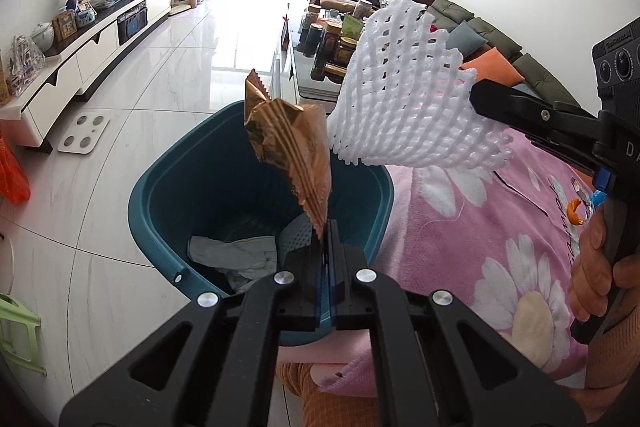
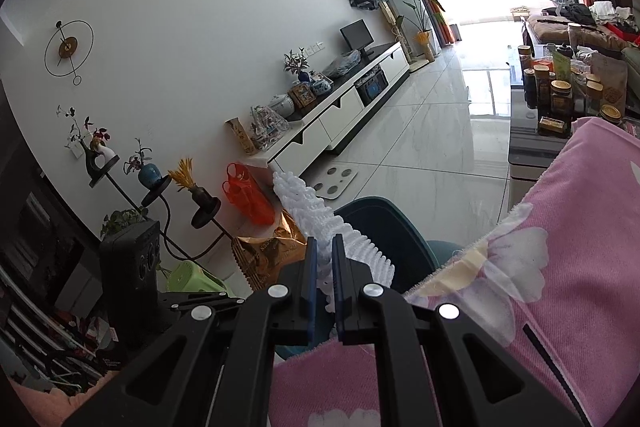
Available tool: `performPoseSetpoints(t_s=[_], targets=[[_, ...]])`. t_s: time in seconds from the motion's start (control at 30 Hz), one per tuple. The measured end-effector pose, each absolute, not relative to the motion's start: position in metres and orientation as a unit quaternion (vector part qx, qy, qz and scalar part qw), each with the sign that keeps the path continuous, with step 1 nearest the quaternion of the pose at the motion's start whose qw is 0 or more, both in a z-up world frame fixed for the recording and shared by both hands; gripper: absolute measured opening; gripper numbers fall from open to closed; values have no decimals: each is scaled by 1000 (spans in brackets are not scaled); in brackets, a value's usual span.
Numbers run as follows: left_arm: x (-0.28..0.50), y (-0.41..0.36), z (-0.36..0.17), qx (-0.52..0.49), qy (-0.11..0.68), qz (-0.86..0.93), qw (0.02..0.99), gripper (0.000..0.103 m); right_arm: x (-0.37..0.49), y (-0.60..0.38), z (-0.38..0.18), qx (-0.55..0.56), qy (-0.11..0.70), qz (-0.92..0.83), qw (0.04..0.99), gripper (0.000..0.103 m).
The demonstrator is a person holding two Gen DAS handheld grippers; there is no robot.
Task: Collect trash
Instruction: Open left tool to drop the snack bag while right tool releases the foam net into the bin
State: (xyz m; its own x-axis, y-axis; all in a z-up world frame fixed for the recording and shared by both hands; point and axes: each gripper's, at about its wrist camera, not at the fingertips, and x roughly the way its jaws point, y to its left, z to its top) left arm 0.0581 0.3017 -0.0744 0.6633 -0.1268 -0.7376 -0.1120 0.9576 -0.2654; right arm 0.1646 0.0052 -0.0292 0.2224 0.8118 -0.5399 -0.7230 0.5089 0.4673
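A teal bin [image 1: 160,195] stands on the floor beside a pink flowered blanket; crumpled paper [image 1: 236,255] lies inside it. My left gripper [image 1: 326,227] is shut on a gold-brown foil wrapper [image 1: 292,151] and holds it upright above the bin. My right gripper [image 2: 325,247] is shut on a white foam fruit net [image 2: 320,215], which also shows in the left wrist view [image 1: 408,87], held above the bin's right rim. The bin [image 2: 392,231] and wrapper [image 2: 264,251] show in the right wrist view too.
The pink blanket [image 1: 480,227] lies right of the bin. A glass coffee table [image 1: 316,83] with jars stands behind it. A white TV cabinet [image 1: 100,39], a bathroom scale [image 1: 84,133], an orange bag [image 2: 248,195] and a green stool [image 1: 20,331] are on the left.
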Motion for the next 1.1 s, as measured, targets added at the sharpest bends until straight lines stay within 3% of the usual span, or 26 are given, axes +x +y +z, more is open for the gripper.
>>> performPoseSetpoints(t_s=[0.53,0.7,0.8,1.1], targets=[[85,314,-110,-168,444,12,880,5,184,46,-62,39,445,462,766,10],[95,321,-122,-184,451,21,873,15,187,48,-69,40,456,453,765,15],[96,323,-126,-194,449,25,872,17,187,45,-70,43,457,450,766,24],[85,311,-104,-183,420,25,889,28,181,30,-62,50,447,451,771,28]])
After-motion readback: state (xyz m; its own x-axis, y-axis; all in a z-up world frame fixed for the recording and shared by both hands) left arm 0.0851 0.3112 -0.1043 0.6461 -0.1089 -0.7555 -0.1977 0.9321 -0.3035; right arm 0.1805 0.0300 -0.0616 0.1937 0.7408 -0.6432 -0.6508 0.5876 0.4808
